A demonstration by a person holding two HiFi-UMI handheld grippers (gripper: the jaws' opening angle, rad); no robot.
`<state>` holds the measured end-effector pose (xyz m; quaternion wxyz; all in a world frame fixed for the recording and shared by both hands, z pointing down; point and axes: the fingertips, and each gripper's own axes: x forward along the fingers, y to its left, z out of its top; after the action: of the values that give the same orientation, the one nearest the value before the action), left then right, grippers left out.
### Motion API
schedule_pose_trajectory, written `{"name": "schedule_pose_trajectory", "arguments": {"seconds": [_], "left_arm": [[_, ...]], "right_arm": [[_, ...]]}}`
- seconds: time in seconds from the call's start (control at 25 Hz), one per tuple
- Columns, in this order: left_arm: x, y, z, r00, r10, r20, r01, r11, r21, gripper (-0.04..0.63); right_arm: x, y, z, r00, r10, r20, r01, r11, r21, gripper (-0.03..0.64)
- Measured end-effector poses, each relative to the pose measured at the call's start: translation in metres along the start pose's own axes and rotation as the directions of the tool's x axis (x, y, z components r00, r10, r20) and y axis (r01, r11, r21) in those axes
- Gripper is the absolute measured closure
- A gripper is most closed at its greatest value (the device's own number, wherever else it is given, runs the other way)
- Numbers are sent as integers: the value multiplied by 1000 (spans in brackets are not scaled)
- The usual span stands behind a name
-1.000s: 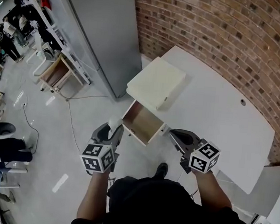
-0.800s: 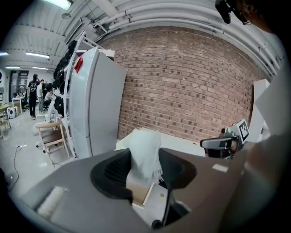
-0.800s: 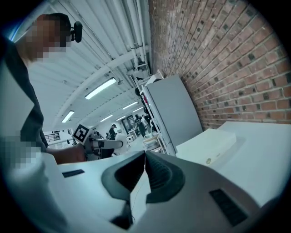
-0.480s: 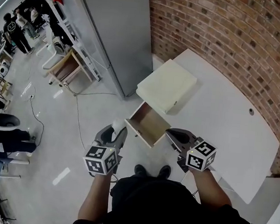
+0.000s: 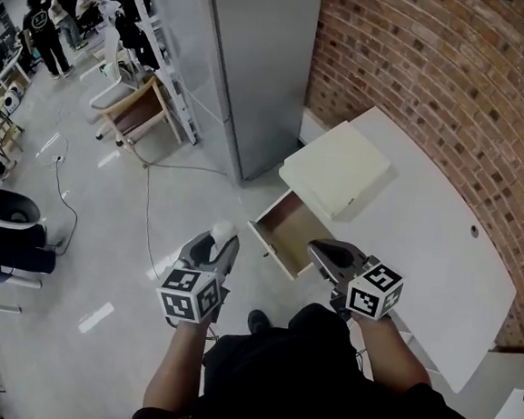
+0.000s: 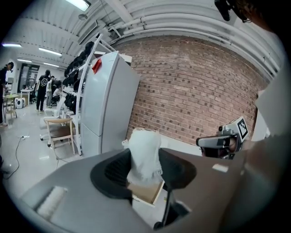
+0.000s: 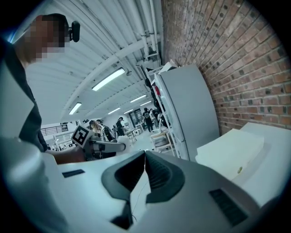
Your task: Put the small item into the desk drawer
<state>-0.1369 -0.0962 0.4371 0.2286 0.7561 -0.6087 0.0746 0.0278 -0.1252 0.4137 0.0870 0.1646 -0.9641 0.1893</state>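
Small white thing (image 6: 144, 154) sits pinched in the left claw (image 5: 219, 242). The two jaws are wide apart and press on it from both sides. It looks soft and crumpled, and its top sticks up past the jaws. From the head view, the small white thing (image 5: 221, 231) is up in the air over the shiny floor (image 5: 105, 236), a little way to the left of the drawer (image 5: 270, 250). It is not in the drawer.

The right claw (image 7: 145, 159) has its jaws pushed together, with only a thin slit between them and nothing held there. From the head view the right claw (image 5: 315, 248) is just beside the right corner of the drawer's front. I cannot tell if it touches it.

Each claw has a cube with black and white squares on its back, one on the left (image 5: 187, 295) and one on the right (image 5: 374, 290).

The drawer is pulled out and its brown inside shows. It comes out from under a pale yellow box top (image 5: 336, 169), next to a big white desk (image 5: 424, 236). Behind the desk is a red brick wall (image 5: 456, 75), and a tall grey cabinet (image 5: 257, 58) stands at the wall's left end.
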Motion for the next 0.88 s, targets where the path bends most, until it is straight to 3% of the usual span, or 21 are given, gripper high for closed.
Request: {"name": "schedule_pose_trajectory", "arguments": {"seconds": [0.24, 0.44, 0.68, 0.88], "left_arm": [[-6, 15, -27, 999, 2, -46, -3, 999, -36, 414], [6, 26, -41, 994, 23, -105, -30, 998, -58, 414], [40, 31, -56, 982, 14, -187, -21, 999, -34, 414], [71, 34, -79, 971, -9, -239, -1, 999, -40, 414]], "right_arm": [[23, 13, -23, 997, 26, -70, -26, 1000, 9, 605], [43, -3, -36, 994, 44, -99, -38, 997, 66, 606], [61, -34, -51, 992, 38, -117, -24, 992, 121, 605], [64, -50, -84, 981, 38, -188, -10, 989, 147, 606]]}}
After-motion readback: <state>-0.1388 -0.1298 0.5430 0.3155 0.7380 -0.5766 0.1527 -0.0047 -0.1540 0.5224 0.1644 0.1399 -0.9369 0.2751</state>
